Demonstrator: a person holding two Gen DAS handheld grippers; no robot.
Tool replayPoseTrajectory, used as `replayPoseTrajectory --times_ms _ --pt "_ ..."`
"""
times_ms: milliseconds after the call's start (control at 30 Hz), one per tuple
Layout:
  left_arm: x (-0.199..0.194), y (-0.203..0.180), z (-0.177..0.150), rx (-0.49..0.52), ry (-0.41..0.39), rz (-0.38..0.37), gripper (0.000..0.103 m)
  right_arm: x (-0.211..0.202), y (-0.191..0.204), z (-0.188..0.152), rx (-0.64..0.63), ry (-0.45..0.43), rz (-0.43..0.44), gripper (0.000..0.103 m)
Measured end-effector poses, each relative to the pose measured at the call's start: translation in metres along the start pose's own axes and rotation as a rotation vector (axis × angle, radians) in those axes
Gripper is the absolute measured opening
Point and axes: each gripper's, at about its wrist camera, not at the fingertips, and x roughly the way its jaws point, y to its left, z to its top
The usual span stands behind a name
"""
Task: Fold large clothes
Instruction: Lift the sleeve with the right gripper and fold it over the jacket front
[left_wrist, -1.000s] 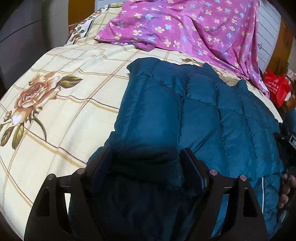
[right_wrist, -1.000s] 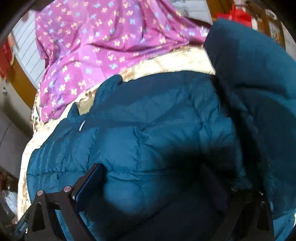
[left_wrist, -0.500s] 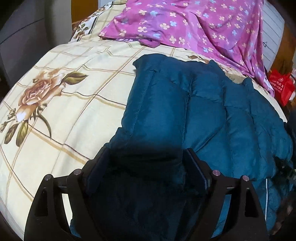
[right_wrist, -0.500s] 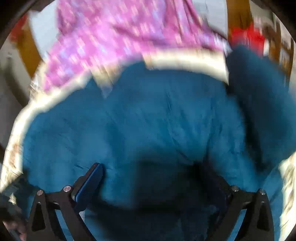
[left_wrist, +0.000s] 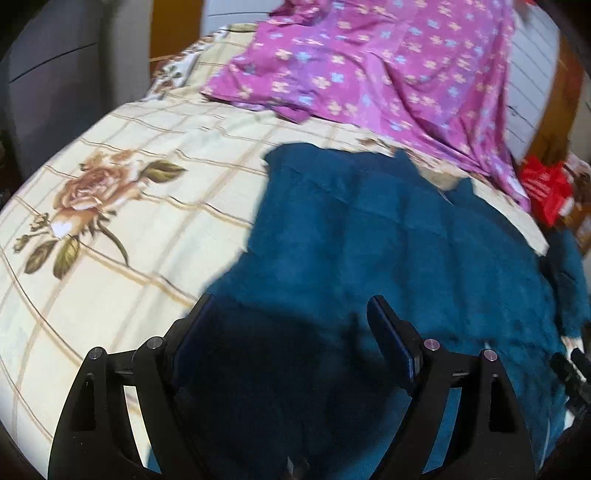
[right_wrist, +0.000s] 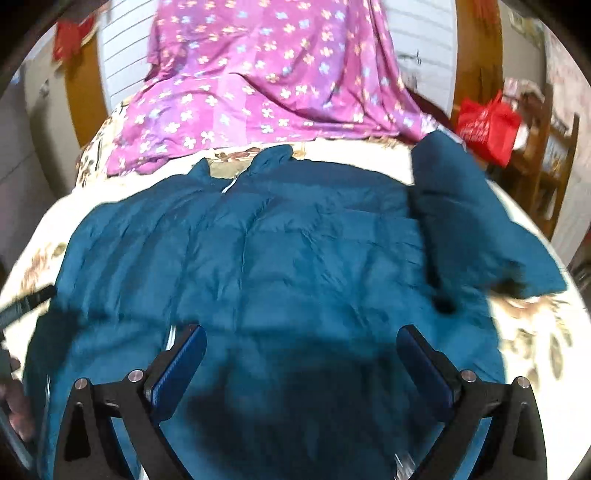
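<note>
A teal quilted puffer jacket lies spread on the bed, also filling the right wrist view. Its right sleeve lies folded along the jacket's right side. My left gripper is open above the jacket's left part, with nothing between its fingers. My right gripper is open above the jacket's lower middle, holding nothing. The left gripper's tip shows at the left edge of the right wrist view.
The bed has a cream checked sheet with rose prints. A purple flowered cloth lies across the head of the bed. A red bag stands by wooden furniture on the right.
Both grippers have let go of the jacket and pulled back above it. The right sleeve, lifted a second ago, now lies folded along the jacket's right side.
</note>
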Motion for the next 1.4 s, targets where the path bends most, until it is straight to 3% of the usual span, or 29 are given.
replayPoseTrajectory --times_ms 133,233,400,500,700,833,900,1000,1100,1167,1233,1400 --pt "0.007 -0.021 -0.028 0.102 0.071 -0.078 0.083 -0.013 -0.017 -0.046 -0.007 0.044 0.012 0.103" --pt "0.010 -0.038 -0.046 0.227 0.044 -0.013 0.083 -0.005 -0.025 -0.072 -0.018 0.093 0.025 0.103" --pt "-0.006 -0.033 -0.061 0.233 0.021 -0.002 0.083 -0.030 -0.040 -0.087 0.077 0.011 0.032 0.103" --pt "-0.010 -0.027 -0.065 0.215 0.029 0.009 0.083 -0.032 -0.036 -0.092 0.065 0.028 0.074 0.103" --pt "-0.013 -0.028 -0.067 0.214 0.026 0.048 0.083 -0.033 -0.039 -0.095 0.069 0.039 0.070 0.102" --pt "-0.019 -0.032 -0.065 0.125 0.073 0.007 0.083 -0.054 -0.099 -0.094 0.258 -0.010 -0.046 0.102" --pt "-0.024 -0.038 -0.063 0.060 0.089 -0.074 0.083 -0.058 -0.141 -0.086 0.339 -0.020 -0.111 0.102" --pt "-0.025 -0.060 -0.065 0.136 0.082 -0.052 0.083 -0.055 -0.217 -0.073 0.463 -0.026 -0.145 0.103" --pt "-0.014 -0.075 -0.072 0.213 0.117 -0.005 0.083 -0.034 -0.285 -0.059 0.568 0.015 -0.118 0.102" --pt "-0.011 -0.078 -0.072 0.206 0.143 0.003 0.083 -0.016 -0.327 -0.053 0.633 0.055 -0.096 0.098" --pt "-0.012 -0.079 -0.069 0.199 0.147 -0.029 0.083 -0.005 -0.358 -0.047 0.699 0.045 -0.051 0.097" --pt "-0.013 -0.085 -0.068 0.256 0.145 -0.025 0.083 0.027 -0.410 -0.033 0.803 -0.008 0.109 0.097"
